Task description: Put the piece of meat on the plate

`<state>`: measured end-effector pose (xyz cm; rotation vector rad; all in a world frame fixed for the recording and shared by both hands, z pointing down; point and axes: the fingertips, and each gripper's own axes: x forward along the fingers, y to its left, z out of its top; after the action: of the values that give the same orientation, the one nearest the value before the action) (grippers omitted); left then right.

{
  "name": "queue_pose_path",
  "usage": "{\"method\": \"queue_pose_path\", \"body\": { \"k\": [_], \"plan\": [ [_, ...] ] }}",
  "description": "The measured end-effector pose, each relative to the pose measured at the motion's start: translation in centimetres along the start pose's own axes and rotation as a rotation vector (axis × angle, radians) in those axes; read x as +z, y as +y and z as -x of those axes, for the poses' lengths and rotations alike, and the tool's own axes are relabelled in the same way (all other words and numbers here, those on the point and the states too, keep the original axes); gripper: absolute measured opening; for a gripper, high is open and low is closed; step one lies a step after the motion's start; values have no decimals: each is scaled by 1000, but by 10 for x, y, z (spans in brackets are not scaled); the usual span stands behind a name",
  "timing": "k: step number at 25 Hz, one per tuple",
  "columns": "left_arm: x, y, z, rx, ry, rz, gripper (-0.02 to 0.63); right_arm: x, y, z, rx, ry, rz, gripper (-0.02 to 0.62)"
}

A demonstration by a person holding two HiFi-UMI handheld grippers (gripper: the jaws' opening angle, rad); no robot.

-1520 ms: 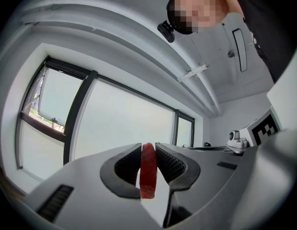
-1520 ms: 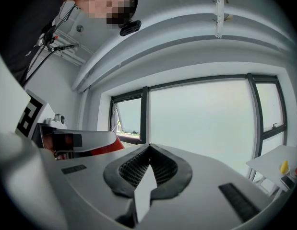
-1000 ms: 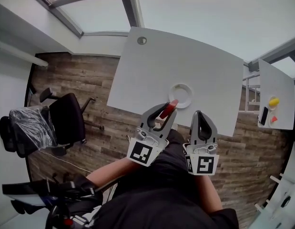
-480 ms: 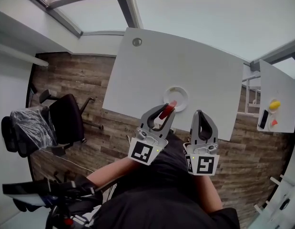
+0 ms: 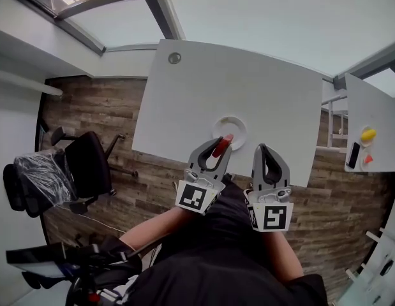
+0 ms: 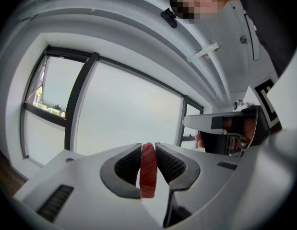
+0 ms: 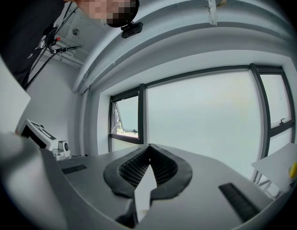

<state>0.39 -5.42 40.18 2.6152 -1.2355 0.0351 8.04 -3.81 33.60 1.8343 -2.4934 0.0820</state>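
Nearest, the left gripper (image 5: 217,148) is clamped on the red piece of meat (image 6: 148,169) at the table's (image 5: 261,88) near edge. Beside it, the right gripper (image 5: 263,150) has its jaw tips together, empty. Beyond, the white plate (image 5: 238,121) shows a bare centre, and the meat's tip covers its near rim in the head view.

Nothing legible anywhere: no words, numbers or brands. Only black-and-white square marker patterns show, on the cubes of the left gripper (image 5: 221,144) and right gripper (image 5: 262,148).
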Motion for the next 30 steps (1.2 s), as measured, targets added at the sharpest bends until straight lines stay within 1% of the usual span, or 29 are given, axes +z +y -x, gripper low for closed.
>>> {"method": "queue_pose_path", "body": {
  "k": [3, 6, 8, 11, 14, 16, 19, 24, 28, 30],
  "plan": [
    [-7, 4, -5, 18, 32, -2, 95, 1, -2, -2, 6, -14, 4, 3],
    [-23, 4, -7, 35, 66, -1, 95, -1, -8, -1, 8, -6, 6, 3],
    [-32, 3, -12, 37, 87, -15, 95, -3, -14, -1, 4, -1, 8, 3],
    [-39, 0, -23, 29, 77, -65, 95, -3, -23, 0, 4, -1, 8, 3],
    [-55, 1, -28, 32, 88, -49, 95, -5, -24, 0, 11, -1, 9, 3],
    [-62, 3, -31, 40, 102, -54, 95, -9, -25, -2, 15, 2, 6, 3],
    [-67, 5, -37, 49, 91, -32, 95, -16, -27, -5, 14, 22, -16, 3],
    [-62, 6, -44, 62, 101, -107, 96, -22, -33, -5, 16, 53, -43, 3],
    [-77, 13, -47, 74, 132, -114, 95, -22, -36, -5, 13, 56, -40, 3],
    [-83, 16, -46, 74, 129, -104, 95, -23, -32, -5, 16, 56, -47, 3]
  ]
}}
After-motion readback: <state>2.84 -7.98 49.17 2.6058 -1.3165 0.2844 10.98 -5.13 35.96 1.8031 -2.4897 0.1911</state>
